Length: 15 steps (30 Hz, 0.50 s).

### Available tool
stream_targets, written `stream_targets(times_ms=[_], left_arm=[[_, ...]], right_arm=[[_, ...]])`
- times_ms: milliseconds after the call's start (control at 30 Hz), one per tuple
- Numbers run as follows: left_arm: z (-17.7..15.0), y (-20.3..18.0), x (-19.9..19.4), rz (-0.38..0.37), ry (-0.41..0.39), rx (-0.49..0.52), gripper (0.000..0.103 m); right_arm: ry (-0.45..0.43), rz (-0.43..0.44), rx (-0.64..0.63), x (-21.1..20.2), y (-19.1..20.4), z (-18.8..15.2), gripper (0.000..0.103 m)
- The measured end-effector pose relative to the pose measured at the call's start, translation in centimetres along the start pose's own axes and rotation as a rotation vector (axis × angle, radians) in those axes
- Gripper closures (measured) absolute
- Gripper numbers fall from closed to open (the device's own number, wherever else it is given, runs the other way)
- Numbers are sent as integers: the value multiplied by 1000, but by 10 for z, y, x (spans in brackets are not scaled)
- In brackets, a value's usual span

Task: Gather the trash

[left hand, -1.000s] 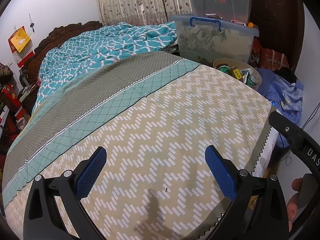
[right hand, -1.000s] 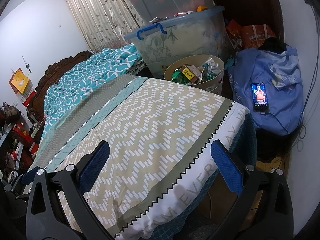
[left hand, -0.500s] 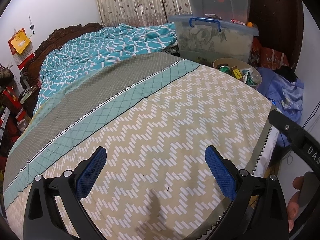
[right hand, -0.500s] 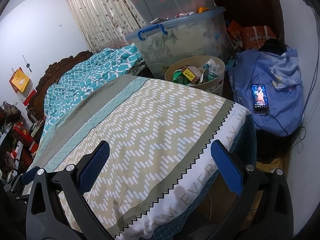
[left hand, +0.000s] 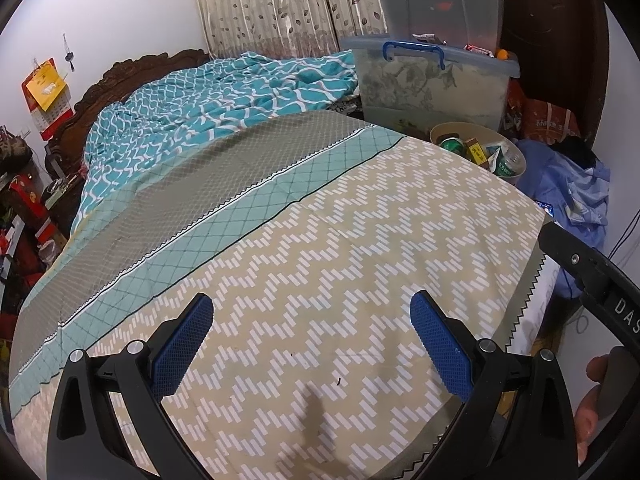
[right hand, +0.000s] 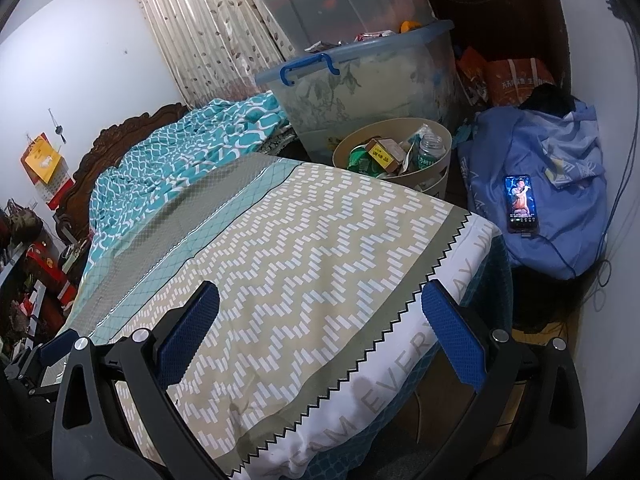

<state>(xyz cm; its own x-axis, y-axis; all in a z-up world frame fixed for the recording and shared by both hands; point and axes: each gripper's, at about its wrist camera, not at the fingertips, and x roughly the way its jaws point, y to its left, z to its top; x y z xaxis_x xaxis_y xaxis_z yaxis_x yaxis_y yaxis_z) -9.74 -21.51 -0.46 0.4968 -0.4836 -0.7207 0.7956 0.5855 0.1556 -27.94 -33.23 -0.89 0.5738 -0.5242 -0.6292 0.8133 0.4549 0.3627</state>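
I am holding both my left gripper (left hand: pixel 312 334) and right gripper (right hand: pixel 320 324) wide, empty, over the bedspread (left hand: pixel 340 240). Only the right view is showing a lit phone (right hand: pixel 521 203) beside the trash bin (right hand: pixel 436 172).

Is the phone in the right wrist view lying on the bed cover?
No, the phone lies screen up on the blue cloth bundle beside the bed, not on its cover.

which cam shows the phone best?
Right wrist. The phone lies face up on the blue bag, screen lit and unobstructed. The left wrist view shows only part of that bag; no phone is visible there.
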Motion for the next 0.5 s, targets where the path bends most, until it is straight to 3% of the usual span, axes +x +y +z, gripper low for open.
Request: stream_targets(times_ms=[500], left_arm=[[0,4,3,-4,12,-1,8]], right_arm=[[0,-1,1,0,1,0,3]])
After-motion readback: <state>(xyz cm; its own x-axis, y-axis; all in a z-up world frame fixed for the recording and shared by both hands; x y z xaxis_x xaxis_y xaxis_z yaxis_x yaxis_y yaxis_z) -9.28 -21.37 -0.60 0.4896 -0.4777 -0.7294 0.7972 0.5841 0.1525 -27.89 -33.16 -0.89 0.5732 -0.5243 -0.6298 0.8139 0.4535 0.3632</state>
